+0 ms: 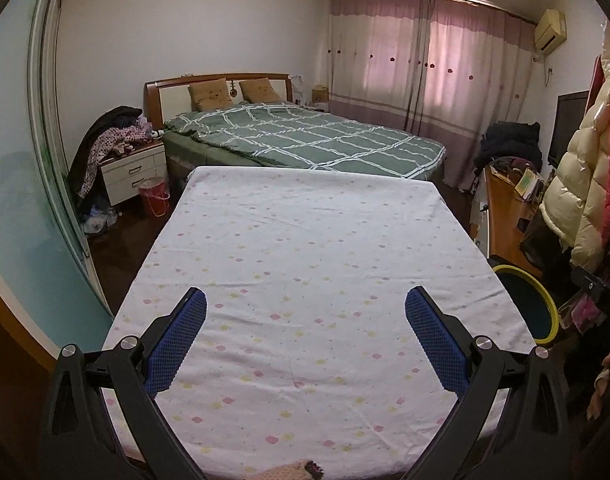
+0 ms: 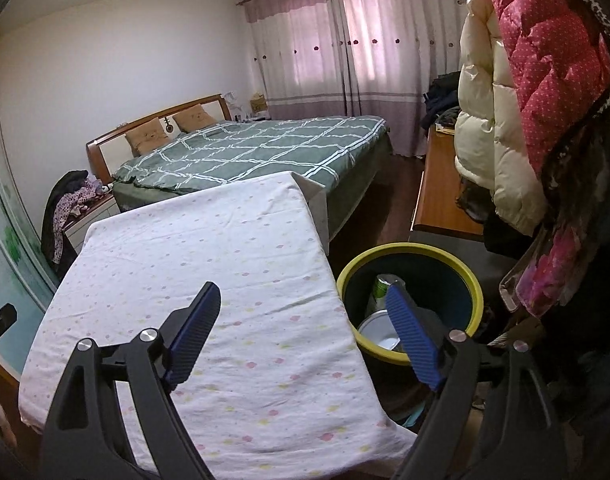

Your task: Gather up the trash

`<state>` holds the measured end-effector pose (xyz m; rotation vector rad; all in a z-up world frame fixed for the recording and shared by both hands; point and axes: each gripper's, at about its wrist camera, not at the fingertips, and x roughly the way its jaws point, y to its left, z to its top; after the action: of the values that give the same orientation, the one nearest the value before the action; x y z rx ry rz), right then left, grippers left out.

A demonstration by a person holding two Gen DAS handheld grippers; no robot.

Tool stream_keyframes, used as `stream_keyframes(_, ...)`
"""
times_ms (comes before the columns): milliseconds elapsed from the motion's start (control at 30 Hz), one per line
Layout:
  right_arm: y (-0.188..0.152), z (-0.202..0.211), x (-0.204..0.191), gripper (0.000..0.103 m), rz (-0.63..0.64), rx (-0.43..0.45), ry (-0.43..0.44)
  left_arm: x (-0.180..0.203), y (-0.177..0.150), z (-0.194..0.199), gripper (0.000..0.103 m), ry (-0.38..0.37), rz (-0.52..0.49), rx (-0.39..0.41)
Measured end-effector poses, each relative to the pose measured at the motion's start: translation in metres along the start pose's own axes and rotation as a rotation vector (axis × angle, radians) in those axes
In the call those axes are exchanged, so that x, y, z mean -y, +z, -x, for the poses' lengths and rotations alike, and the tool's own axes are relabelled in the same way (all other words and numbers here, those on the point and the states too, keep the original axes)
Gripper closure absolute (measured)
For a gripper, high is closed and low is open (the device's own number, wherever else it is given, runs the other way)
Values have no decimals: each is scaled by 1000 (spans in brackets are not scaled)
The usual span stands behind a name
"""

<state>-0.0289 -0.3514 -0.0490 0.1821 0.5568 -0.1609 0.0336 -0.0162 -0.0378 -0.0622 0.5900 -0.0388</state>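
Right wrist: gripper [image 2: 303, 306] wide, holding nothing, beside bin [image 2: 475, 280]
Left gripper [image 1: 305, 306] wide over table [image 1: 305, 220]; can [image 2: 383, 286] in bin

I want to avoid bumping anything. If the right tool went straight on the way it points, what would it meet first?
Most likely the white flowered cloth on the table, near its right edge; the open right tool tilts down toward it. The yellow-rimmed bin sits just right of that line. Depth is uncertain.

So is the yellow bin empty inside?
No, the right wrist view shows the yellow-rimmed bin beside the cloth-covered table already holding a green and white can and a round white container.
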Motion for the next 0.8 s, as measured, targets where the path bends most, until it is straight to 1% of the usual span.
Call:
stream_keyframes(67,0,1,1,23,-4,2,-3,8,1,-2,5,1,-5,1)
stream_keyframes(233,0,1,2,23,-5,1,-1,15,2,-4,5,-3,-9,-3)
stream_keyframes(800,-4,-5,-6,23,5,-23,10,15,0,-5,5,-11,-7,0)
